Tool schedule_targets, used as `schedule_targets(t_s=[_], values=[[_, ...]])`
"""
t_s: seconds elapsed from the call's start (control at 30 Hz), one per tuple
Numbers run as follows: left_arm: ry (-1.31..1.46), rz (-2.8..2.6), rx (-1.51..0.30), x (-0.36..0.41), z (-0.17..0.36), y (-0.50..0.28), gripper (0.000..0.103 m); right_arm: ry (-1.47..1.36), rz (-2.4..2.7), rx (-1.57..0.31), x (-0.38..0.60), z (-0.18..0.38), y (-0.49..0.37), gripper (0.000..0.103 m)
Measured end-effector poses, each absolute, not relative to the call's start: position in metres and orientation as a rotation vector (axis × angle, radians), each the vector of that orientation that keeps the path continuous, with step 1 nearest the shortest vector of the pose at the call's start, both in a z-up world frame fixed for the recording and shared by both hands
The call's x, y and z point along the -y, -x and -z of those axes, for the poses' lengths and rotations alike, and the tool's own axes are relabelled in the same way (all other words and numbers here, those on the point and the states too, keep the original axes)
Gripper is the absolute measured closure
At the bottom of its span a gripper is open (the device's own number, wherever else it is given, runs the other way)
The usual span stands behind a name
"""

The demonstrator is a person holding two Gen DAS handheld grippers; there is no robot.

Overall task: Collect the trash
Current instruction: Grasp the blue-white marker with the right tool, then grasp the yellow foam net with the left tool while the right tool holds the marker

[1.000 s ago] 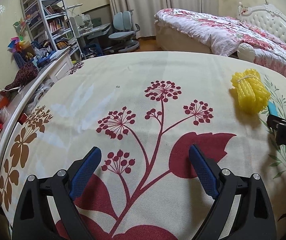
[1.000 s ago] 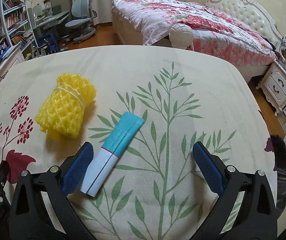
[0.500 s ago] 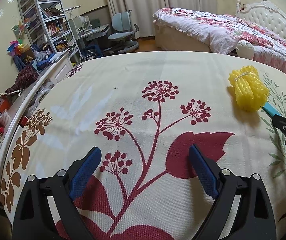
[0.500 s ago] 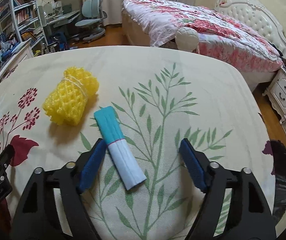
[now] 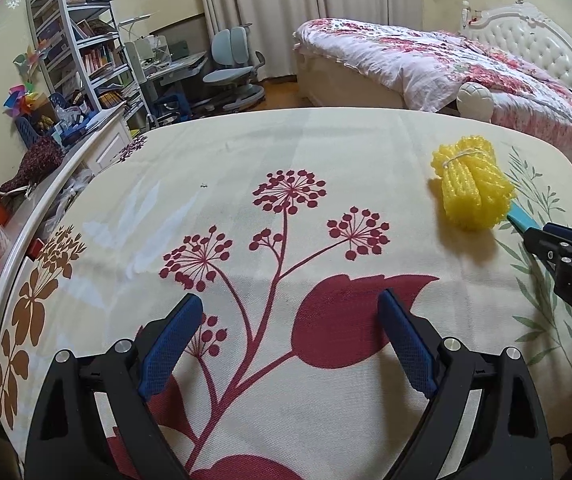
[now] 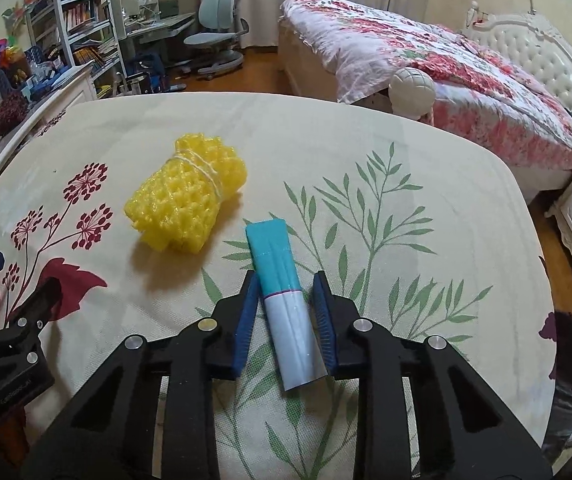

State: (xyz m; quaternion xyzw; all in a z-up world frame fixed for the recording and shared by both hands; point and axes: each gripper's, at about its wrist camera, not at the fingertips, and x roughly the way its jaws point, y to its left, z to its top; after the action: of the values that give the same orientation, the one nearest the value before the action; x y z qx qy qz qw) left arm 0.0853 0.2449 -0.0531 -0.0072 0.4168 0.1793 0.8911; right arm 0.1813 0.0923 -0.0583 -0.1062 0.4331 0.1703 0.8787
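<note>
Beside the yellow foam net (image 6: pixel 187 206), on its right, lies the teal-and-white tube (image 6: pixel 283 304) on the tablecloth (image 6: pixel 366 152) — the right gripper (image 6: pixel 286 312) straddles it, fingers narrowed close on either side, though I cannot tell whether the pads touch yet. Likely risks: the slick, rounded tube squirts forward as the jaws pinch, or the fingertips snag the cloth. The left gripper (image 5: pixel 290 344) hangs spread wide and empty, well left of the net — no help if the tube rolls.
</note>
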Motion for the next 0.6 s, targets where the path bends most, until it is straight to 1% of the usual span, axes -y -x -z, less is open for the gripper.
schedule_targets(t_s=[0.07, 0.6], values=[[0.010, -0.363, -0.865, -0.240, 0.053, -0.087, 0.014, 0.210, -0.354, -0.902, -0.087, 0.058, -0.182, 0.084], [0.023, -0.255, -0.815, -0.201, 0.044, -0.103, 0.014, 0.175, -0.242, -0.887, -0.035, 0.058, -0.199, 0.085]])
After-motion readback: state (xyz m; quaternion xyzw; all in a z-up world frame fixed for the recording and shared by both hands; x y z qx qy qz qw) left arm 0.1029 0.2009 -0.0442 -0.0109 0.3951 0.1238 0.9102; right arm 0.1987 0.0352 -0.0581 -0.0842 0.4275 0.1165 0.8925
